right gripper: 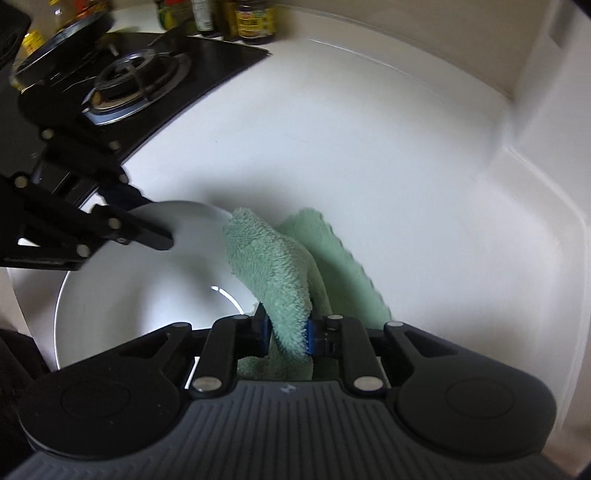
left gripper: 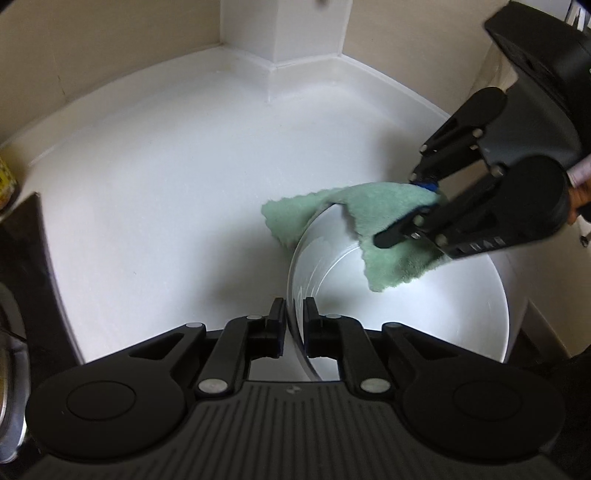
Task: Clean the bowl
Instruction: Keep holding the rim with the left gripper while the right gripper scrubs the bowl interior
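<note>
A white bowl (left gripper: 424, 314) is held tilted above the white counter. My left gripper (left gripper: 294, 314) is shut on the bowl's rim, one finger inside and one outside. My right gripper (right gripper: 288, 332) is shut on a green fluffy cloth (right gripper: 273, 273). The cloth drapes over the bowl's far rim, part inside and part outside (left gripper: 384, 221). In the left wrist view the right gripper (left gripper: 413, 206) comes in from the upper right. In the right wrist view the bowl (right gripper: 147, 288) lies at lower left, with the left gripper (right gripper: 147, 221) clamped on its rim.
The white counter (left gripper: 166, 184) meets a raised white edge and a corner post (left gripper: 284, 33) at the back. A black gas hob (right gripper: 129, 81) with a burner lies left of the bowl. Jars and bottles (right gripper: 255, 22) stand behind the hob.
</note>
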`<action>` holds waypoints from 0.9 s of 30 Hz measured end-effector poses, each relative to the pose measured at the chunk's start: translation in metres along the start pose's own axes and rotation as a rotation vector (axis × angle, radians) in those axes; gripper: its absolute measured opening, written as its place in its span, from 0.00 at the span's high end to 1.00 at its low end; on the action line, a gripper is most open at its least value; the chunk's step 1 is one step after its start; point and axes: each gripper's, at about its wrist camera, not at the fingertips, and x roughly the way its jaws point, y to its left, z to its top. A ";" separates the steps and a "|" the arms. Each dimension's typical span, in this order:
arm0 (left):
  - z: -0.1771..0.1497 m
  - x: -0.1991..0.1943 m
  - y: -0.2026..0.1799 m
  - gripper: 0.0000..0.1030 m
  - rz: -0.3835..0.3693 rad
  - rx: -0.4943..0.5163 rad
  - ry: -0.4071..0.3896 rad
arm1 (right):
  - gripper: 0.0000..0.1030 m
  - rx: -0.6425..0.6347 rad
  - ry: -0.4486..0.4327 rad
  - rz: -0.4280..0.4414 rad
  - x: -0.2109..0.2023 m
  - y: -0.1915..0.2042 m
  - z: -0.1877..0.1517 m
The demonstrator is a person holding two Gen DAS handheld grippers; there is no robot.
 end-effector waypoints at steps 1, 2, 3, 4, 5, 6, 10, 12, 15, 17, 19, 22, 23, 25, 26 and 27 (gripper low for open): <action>0.002 0.001 0.000 0.95 -0.002 0.039 0.019 | 0.86 -0.056 0.021 -0.011 -0.001 0.005 -0.003; 0.007 0.001 -0.005 0.94 -0.002 0.091 0.038 | 0.86 -0.115 0.044 -0.012 -0.004 0.012 -0.006; 0.010 0.001 -0.011 0.94 -0.005 0.139 0.048 | 0.85 -0.161 0.065 -0.001 -0.010 0.019 -0.009; 0.014 0.001 -0.015 0.94 -0.009 0.200 0.056 | 0.85 -0.209 0.094 0.024 -0.011 0.024 -0.007; 0.022 0.009 -0.018 0.94 -0.010 0.242 0.061 | 0.85 -0.244 0.122 0.047 -0.010 0.024 -0.005; 0.031 0.017 -0.019 0.94 -0.013 0.270 0.064 | 0.84 -0.259 0.135 0.048 -0.009 0.023 -0.002; 0.043 0.020 -0.025 0.92 -0.014 0.302 0.074 | 0.83 -0.298 0.094 -0.031 -0.001 0.025 0.019; 0.038 0.014 -0.021 0.92 0.004 0.216 0.066 | 0.82 -0.276 0.076 -0.029 0.002 0.024 0.025; 0.025 -0.001 -0.015 0.92 0.030 0.063 0.035 | 0.83 -0.181 0.042 0.003 0.002 0.013 0.025; 0.014 -0.012 -0.012 0.92 0.029 -0.001 0.013 | 0.84 -0.102 0.027 0.006 0.000 0.005 0.020; 0.003 -0.022 -0.010 0.94 0.020 -0.052 -0.006 | 0.84 -0.039 0.016 -0.016 -0.002 0.002 0.015; 0.007 -0.018 -0.006 0.96 0.009 0.006 0.005 | 0.85 -0.004 0.022 -0.022 -0.007 0.006 0.005; 0.009 -0.018 -0.005 0.96 0.006 0.034 0.012 | 0.86 -0.026 0.038 -0.003 -0.008 0.008 0.002; 0.022 -0.010 -0.010 0.96 -0.001 0.115 0.024 | 0.87 -0.072 0.070 0.034 -0.010 0.011 -0.003; 0.030 0.001 -0.017 0.96 -0.003 0.142 0.028 | 0.87 -0.092 0.089 0.054 -0.010 0.011 -0.005; 0.033 0.005 -0.021 0.96 -0.003 0.173 0.033 | 0.87 -0.106 0.112 0.077 -0.009 0.008 -0.003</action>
